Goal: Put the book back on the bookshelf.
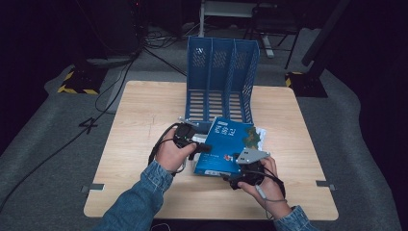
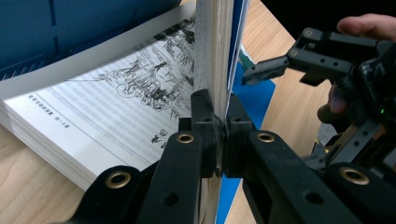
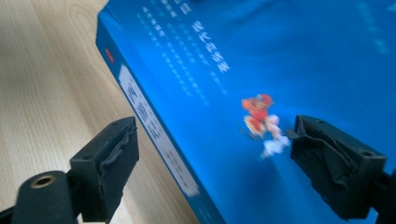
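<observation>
A thick book with a blue cover (image 1: 226, 142) lies on the wooden table (image 1: 144, 110) in front of a blue file holder (image 1: 221, 82). My left gripper (image 1: 204, 147) is shut on its cover and a block of pages (image 2: 212, 51), holding them upright above an open page with a printed drawing (image 2: 140, 88). In the left gripper view the jaws of the left gripper (image 2: 220, 126) pinch that block tightly. My right gripper (image 1: 233, 179) is open at the book's near edge. In the right gripper view, the right gripper (image 3: 212, 140) has its jaws spread over the blue cover (image 3: 280, 56) and spine.
The file holder has three upright slots and stands at the table's far middle. Bare wood lies to the left and right of the book. Cables run over the grey floor (image 1: 43, 134) at the left. Dark stands surround the table.
</observation>
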`<control>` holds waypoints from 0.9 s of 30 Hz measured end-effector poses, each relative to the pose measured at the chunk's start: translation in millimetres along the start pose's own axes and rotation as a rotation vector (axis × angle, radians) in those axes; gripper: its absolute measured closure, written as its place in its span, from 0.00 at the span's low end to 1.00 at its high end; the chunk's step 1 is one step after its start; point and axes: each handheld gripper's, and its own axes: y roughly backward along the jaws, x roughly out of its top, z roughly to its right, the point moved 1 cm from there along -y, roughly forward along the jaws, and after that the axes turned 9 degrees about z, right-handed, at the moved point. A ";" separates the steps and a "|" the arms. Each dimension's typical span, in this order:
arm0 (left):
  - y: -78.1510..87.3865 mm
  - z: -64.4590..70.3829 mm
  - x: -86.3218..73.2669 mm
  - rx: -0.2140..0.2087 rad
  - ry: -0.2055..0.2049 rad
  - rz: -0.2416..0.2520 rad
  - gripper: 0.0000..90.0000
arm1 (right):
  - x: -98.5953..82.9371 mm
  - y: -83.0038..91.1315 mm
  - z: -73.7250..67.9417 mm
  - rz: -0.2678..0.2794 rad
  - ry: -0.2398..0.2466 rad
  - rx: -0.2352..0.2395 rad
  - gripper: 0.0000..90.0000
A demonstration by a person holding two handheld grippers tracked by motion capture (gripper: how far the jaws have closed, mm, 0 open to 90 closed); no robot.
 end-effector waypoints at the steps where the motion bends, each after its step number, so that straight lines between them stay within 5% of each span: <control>1: -0.2 0.0 0.2 -0.002 -0.001 0.001 0.96 | 0.8 -1.5 -1.1 0.000 0.009 0.001 0.18; 7: -1.5 -2.8 3.8 -0.013 -0.007 -0.008 0.96 | 5.6 -14.1 -12.8 -0.002 0.051 0.014 0.17; 10: -2.5 -4.6 7.6 -0.025 -0.013 -0.016 0.96 | 7.3 -19.9 -18.0 0.009 0.085 -0.020 0.14; 15: -4.0 -9.7 12.8 -0.072 0.018 -0.028 0.96 | 3.9 -26.1 -20.0 0.075 0.041 -0.028 0.00; 23: -5.2 -9.2 17.6 -0.087 0.024 -0.033 0.96 | -6.1 -31.4 -29.3 0.140 0.138 -0.159 0.00; 27: -7.2 -10.6 16.1 -0.080 0.037 -0.041 0.96 | -9.5 -39.1 -31.9 0.120 0.210 -0.221 0.00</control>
